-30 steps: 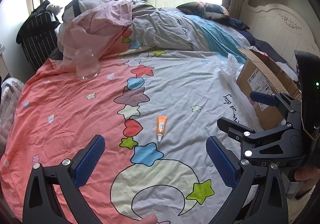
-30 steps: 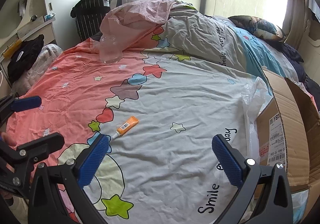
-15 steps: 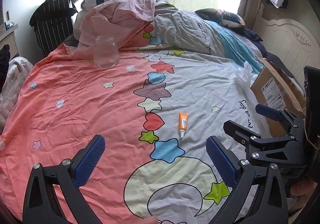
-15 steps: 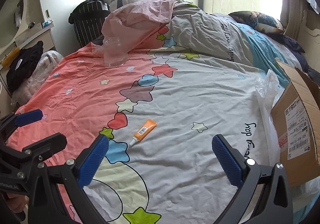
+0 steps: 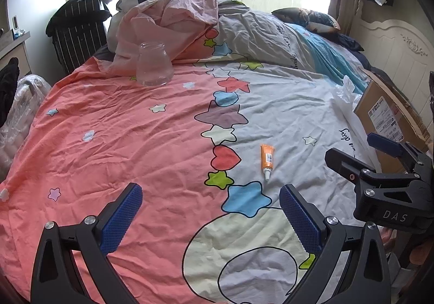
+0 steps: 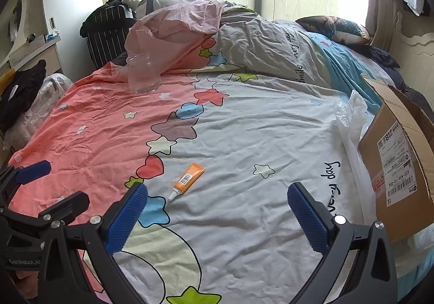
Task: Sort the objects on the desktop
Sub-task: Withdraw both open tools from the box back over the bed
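Orange tube (image 5: 267,156) between spread left tongs (image 5: 211,217); right tongs (image 6: 217,218) spread, empty.

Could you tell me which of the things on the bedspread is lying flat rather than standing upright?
The small orange tube with a white cap lies flat beside the printed red heart; the clear glass jar stands upright, and the brown cardboard box sits at the bed's edge.

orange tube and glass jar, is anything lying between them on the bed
Nothing lies between the orange tube and the glass jar: only bare printed bedsheet with stars and a heart, as both wrist views show.
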